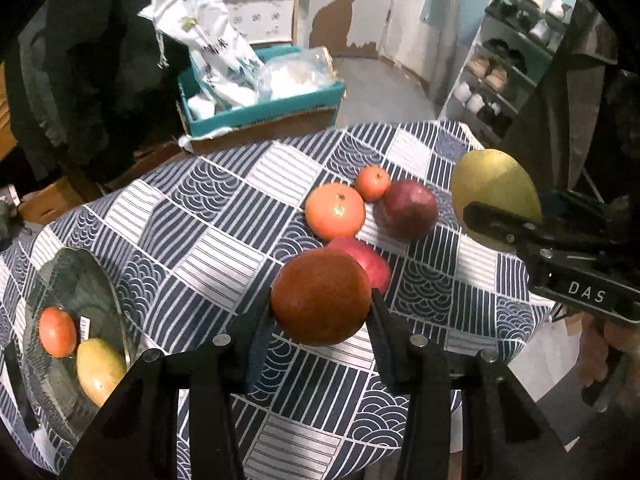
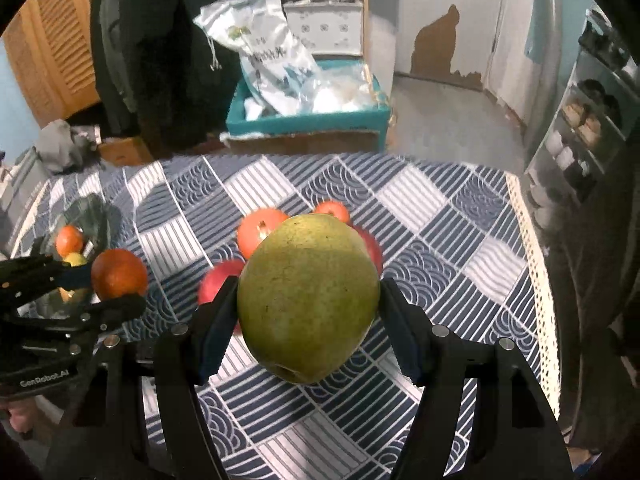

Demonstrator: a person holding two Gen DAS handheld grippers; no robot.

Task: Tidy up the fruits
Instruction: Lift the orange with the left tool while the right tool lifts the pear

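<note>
**Both grippers loaded, fruit held above patterned table**

The left gripper (image 1: 322, 304) has its two black fingers closed against the sides of a round dark-orange fruit (image 1: 321, 297), matte and finely dimpled, held clear of the blue-and-white patterned tablecloth (image 1: 224, 216). The right gripper (image 2: 308, 304) clamps a large yellow-green pear-shaped fruit (image 2: 308, 300); its skin is speckled with small brown flecks and its dimpled end faces the camera. In the left wrist view that same fruit sits at the right edge, above the cloth.

Loose fruit lies in a cluster toward the far right of the table: a large pale-orange citrus (image 1: 335, 211) with a stem scar on top, a small orange mandarin (image 1: 373, 183) just beyond it, a dark red apple (image 1: 410, 209) to the right, and a pinkish-red fruit (image 1: 370, 264) partly hidden behind the held orange one.

At the near left stands a dark glass plate (image 1: 80, 276) holding a small orange citrus (image 1: 57, 331) and a yellow oval fruit (image 1: 100, 372), side by side.

A teal cardboard box (image 1: 264, 112) with white bags stands beyond the table.
</note>
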